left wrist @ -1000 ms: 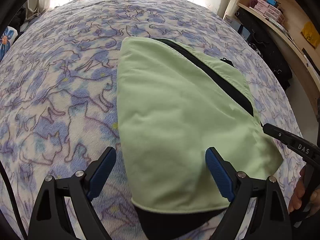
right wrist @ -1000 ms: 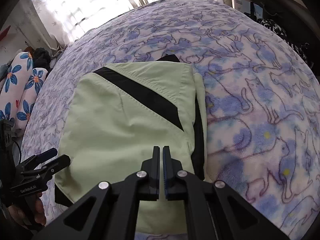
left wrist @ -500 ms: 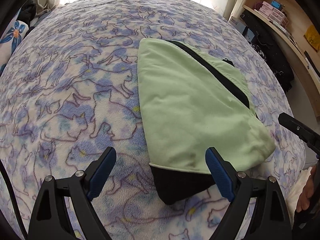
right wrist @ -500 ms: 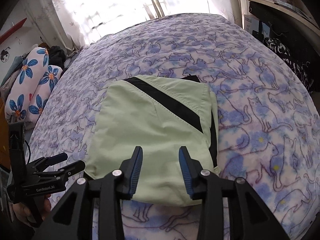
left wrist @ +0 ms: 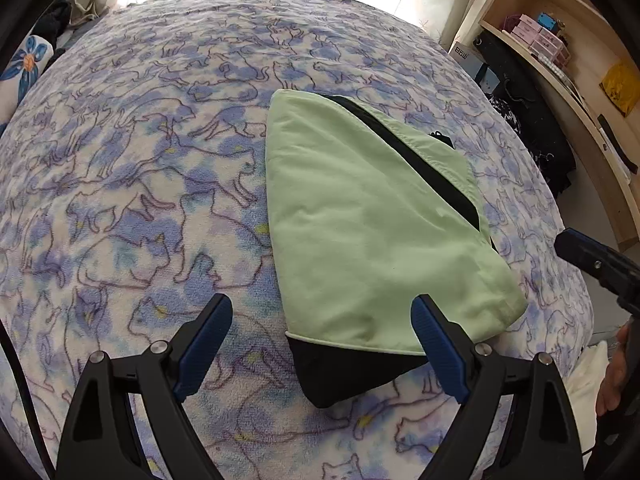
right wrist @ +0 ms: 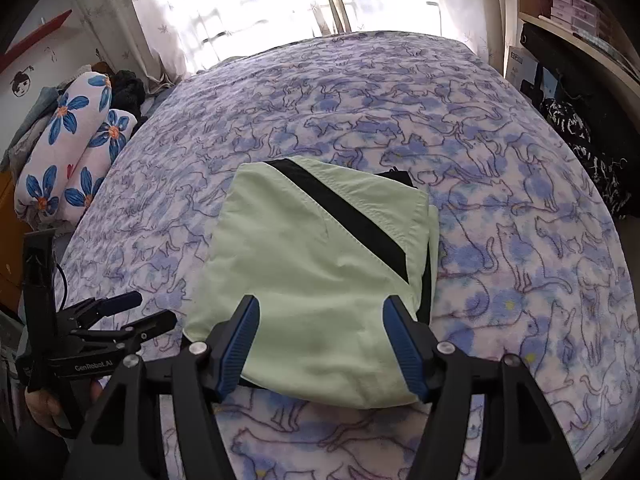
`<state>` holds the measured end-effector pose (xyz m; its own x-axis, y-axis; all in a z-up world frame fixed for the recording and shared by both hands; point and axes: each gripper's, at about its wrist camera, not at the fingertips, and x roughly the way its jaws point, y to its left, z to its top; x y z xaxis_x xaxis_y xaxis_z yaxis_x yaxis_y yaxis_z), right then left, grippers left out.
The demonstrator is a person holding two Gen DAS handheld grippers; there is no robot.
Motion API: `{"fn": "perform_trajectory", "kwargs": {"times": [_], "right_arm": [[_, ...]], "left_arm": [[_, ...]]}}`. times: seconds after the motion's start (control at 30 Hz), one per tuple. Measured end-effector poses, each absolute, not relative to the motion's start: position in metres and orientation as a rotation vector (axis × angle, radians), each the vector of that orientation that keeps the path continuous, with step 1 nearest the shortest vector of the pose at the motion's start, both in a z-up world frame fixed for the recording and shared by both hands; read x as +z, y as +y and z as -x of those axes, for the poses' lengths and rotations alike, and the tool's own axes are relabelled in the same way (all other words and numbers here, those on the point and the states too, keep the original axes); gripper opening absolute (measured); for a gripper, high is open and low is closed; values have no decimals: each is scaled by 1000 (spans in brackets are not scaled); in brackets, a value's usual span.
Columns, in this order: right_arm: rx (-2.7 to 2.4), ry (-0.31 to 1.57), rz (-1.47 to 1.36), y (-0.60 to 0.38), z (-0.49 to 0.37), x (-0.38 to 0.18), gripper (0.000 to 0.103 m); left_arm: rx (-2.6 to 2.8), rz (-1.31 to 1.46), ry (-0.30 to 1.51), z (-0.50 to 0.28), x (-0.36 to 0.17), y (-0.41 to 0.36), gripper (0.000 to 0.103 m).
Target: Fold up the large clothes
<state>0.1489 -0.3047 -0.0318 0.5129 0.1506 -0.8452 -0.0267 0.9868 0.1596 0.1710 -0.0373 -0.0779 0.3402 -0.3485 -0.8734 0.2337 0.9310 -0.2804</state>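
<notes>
A: Where is the garment?

B: The folded light-green garment [right wrist: 320, 280] lies flat on the cat-print blanket [right wrist: 500, 200], a black stripe [right wrist: 340, 216] running slantwise across its top layer. In the left wrist view it sits right of centre, a black corner [left wrist: 332, 372] sticking out from under the green at about six o'clock.

A: Does either claw have hold of it?

B: No. The left gripper [left wrist: 320, 348] stands wide, its blue pads [left wrist: 204, 344] above the blanket and the garment's near edge with nothing clamped. The right gripper [right wrist: 322, 348] has its jaws opening; the near green edge shows in the gap between them, but the pads are not pressing on it.

A: And around the bed?

B: In the right wrist view the left gripper shows at about eight o'clock with the person's hand [right wrist: 44, 408] under it, and flower-print pillows [right wrist: 76, 140] lie at ten o'clock. Bright curtains [right wrist: 240, 0] fill twelve o'clock. In the left wrist view a wooden shelf [left wrist: 568, 60] with small boxes stands at two o'clock.
</notes>
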Motion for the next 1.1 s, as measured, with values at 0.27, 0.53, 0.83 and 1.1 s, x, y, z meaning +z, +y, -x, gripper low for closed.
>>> {"fn": "perform_trajectory", "kwargs": {"times": [0.27, 0.53, 0.83, 1.1], "right_arm": [[77, 1075, -157, -335, -163, -70, 64], [50, 1164, -211, -368, -185, -121, 64], [136, 1244, -420, -393, -206, -170, 64], [273, 1215, -549, -396, -223, -190, 66]], "left_arm": [[-392, 126, 1213, -184, -102, -47, 90], [-413, 121, 1253, -201, -130, -58, 90], [-477, 242, 1298, -222, -161, -62, 93], [-535, 333, 1329, -235, -187, -69, 96]]}}
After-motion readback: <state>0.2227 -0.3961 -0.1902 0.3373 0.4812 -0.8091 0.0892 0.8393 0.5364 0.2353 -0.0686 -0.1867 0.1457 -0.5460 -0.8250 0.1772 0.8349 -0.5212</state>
